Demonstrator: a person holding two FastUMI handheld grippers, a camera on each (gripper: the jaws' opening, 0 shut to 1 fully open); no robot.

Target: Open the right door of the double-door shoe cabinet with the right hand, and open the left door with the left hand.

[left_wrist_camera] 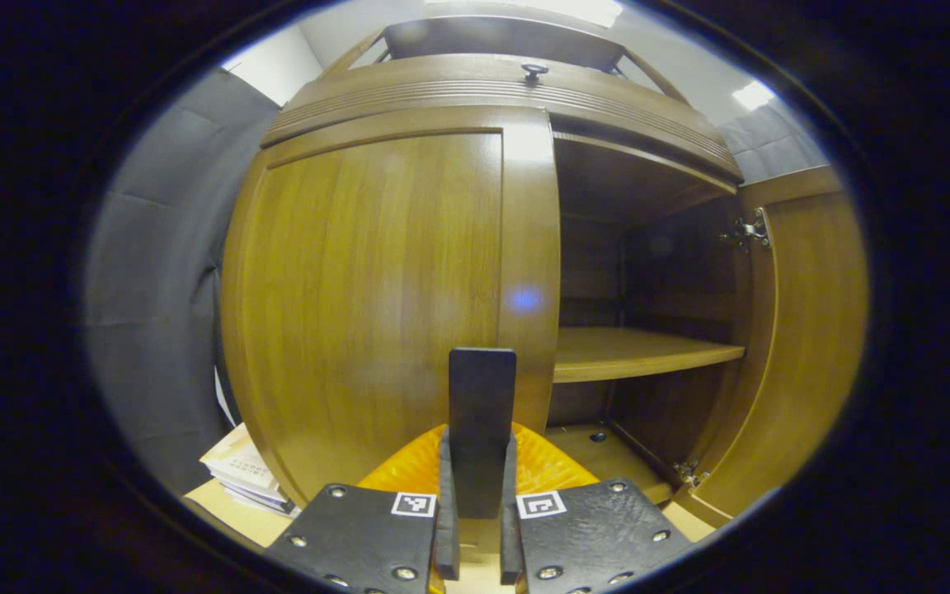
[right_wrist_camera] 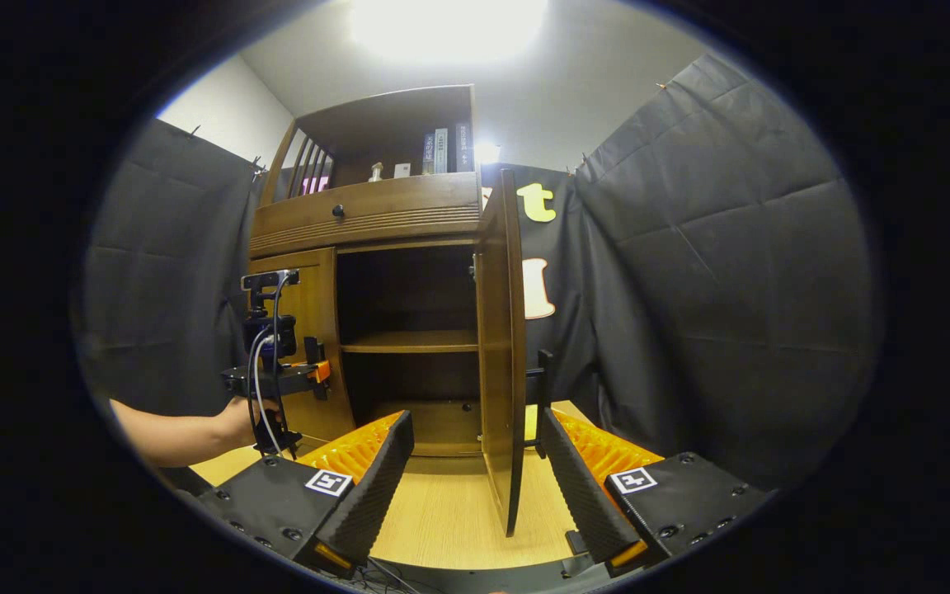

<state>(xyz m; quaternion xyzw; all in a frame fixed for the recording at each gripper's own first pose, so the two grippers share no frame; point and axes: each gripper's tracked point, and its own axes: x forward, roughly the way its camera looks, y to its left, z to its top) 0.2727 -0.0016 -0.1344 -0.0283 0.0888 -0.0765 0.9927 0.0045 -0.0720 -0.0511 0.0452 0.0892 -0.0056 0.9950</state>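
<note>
At the cabinet front, the right door (right_wrist_camera: 501,346) is standing swung out, nearly edge-on to the right hand-held gripper (right_wrist_camera: 475,487), whose fingers are spread wide either side of the door's lower edge and not pressing on it. Just left of that opening, the left door (left_wrist_camera: 376,305) is sitting flush and closed, and the left hand-held gripper (left_wrist_camera: 477,520) is pinching narrow on that door's dark handle (left_wrist_camera: 482,412) at its inner edge. Inside the open half, a shelf (left_wrist_camera: 632,351) is showing bare. Step in hand, as I judge it: pulling the left door. Doing it well means keeping the pinch firm on the handle and sweeping in an arc about the hinge at the cabinet's left side, not straight back, or the fingers are likely slipping off. Papers (left_wrist_camera: 244,474) on the surface (right_wrist_camera: 442,511) beside the cabinet's left corner look to be sitting outside the swing, though I can't be sure.
</note>
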